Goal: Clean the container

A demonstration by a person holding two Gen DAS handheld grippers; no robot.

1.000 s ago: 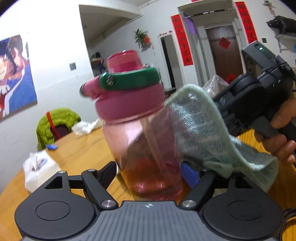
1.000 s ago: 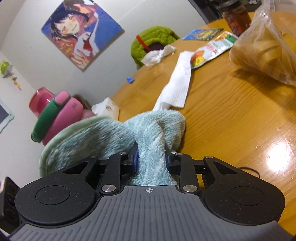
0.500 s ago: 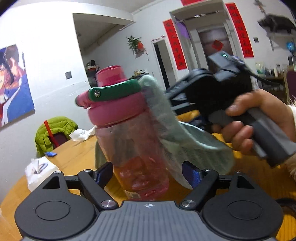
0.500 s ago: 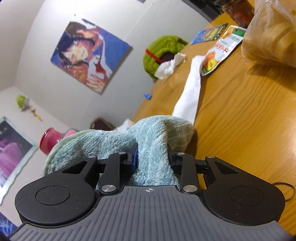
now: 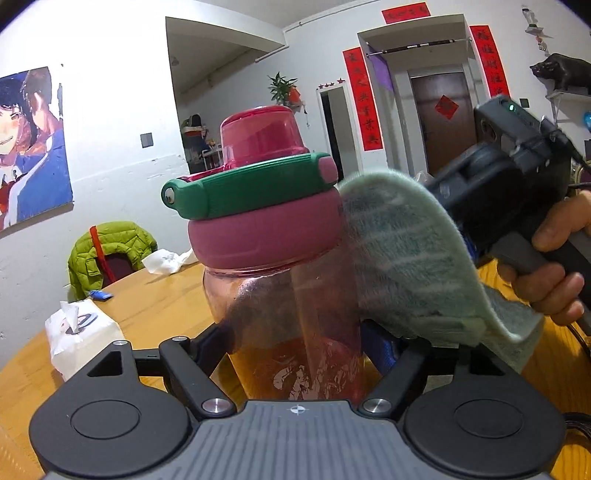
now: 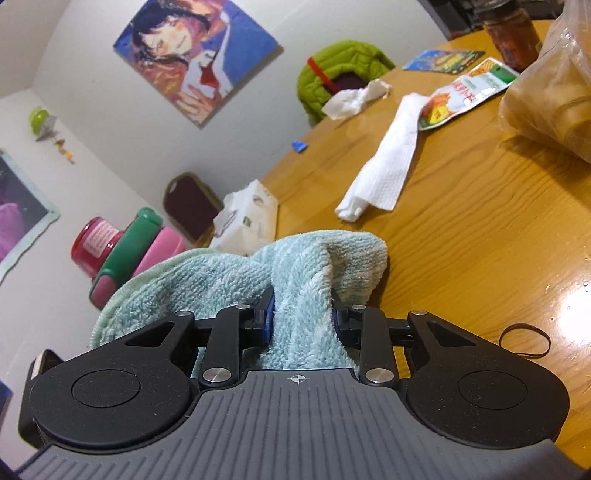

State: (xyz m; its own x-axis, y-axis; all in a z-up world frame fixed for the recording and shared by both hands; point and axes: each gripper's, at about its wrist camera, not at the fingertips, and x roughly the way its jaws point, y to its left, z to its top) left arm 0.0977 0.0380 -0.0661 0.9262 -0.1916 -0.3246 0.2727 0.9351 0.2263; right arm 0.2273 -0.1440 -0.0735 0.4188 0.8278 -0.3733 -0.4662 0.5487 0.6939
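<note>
A clear pink water bottle [image 5: 291, 325] with a pink lid and green handle stands upright between the fingers of my left gripper [image 5: 299, 347], which is shut on its lower body and holds it above the wooden table [image 5: 159, 302]. My right gripper [image 6: 301, 314] is shut on a light blue-green towel [image 6: 295, 273]. In the left wrist view the towel [image 5: 402, 258] presses against the bottle's right side, just under the lid. In the right wrist view the bottle's lid [image 6: 125, 247] shows at the left, behind the towel.
On the table lie a tissue pack [image 6: 245, 218], a white paper towel [image 6: 384, 170], snack packets [image 6: 465, 92], a plastic bag of food [image 6: 550, 92], a jar [image 6: 511, 33] and a rubber band [image 6: 524, 338]. A green jacket [image 5: 110, 251] hangs on a chair.
The right gripper and towel moved from the bottle's upper back side down and round to its right side. The bottle turned in my left gripper; its handle now points left.
</note>
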